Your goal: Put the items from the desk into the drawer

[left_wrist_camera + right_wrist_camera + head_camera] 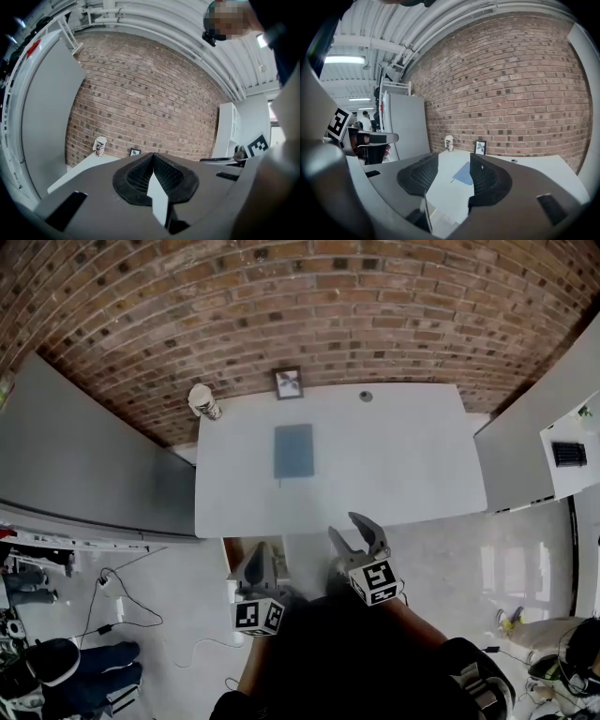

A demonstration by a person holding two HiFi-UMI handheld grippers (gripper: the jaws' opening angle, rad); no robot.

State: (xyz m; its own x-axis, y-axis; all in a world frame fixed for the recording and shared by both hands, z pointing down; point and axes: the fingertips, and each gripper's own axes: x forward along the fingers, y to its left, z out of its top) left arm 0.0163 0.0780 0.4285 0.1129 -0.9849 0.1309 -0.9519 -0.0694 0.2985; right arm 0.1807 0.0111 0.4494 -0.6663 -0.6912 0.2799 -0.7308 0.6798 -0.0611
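Observation:
A white desk (394,465) stands against the brick wall. On it lie a blue notebook (293,450) (465,174) in the middle, a paper cup (204,400) (100,146) (449,142) at the far left corner, a small picture frame (288,382) (135,152) (480,147) at the back and a small dark round thing (366,396) (513,161). My left gripper (260,557) (153,159) is shut and empty, held below the desk's near edge. My right gripper (349,529) (454,173) is open and empty, just short of that edge and pointing at the notebook.
Grey partition panels flank the desk at left (84,456) and right (525,446). A brownish unit (236,554) shows under the desk's near left side, partly hidden by my left gripper. Cables (122,606) lie on the floor at left. White shelving (227,131) stands to the right.

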